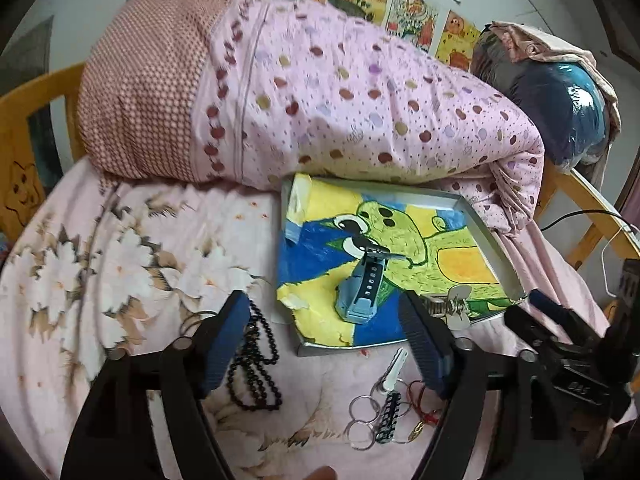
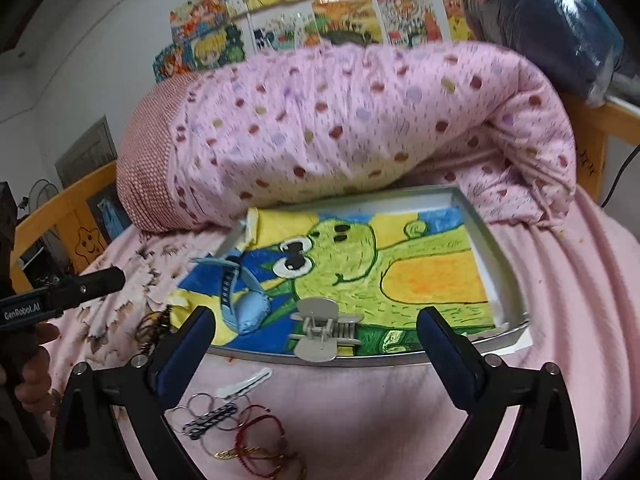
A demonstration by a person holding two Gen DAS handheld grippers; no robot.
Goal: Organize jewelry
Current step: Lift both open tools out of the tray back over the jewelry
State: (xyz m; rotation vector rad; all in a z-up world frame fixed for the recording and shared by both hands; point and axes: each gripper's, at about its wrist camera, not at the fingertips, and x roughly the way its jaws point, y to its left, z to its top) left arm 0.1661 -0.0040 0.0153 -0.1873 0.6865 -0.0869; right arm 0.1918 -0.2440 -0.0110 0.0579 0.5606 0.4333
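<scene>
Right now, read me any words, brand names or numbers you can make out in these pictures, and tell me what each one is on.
"GenRobot.AI": white lettering on the black body of the left gripper, seen in the right wrist view.
Marking on the right gripper body in the left wrist view: pale characters, too blurred to read.
Drawings on the wall: no legible words.
Blue watch on the tray: no digits readable.

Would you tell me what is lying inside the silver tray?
The tray holds a blue watch and a grey hair claw on a frog drawing, which covers its floor.
</scene>
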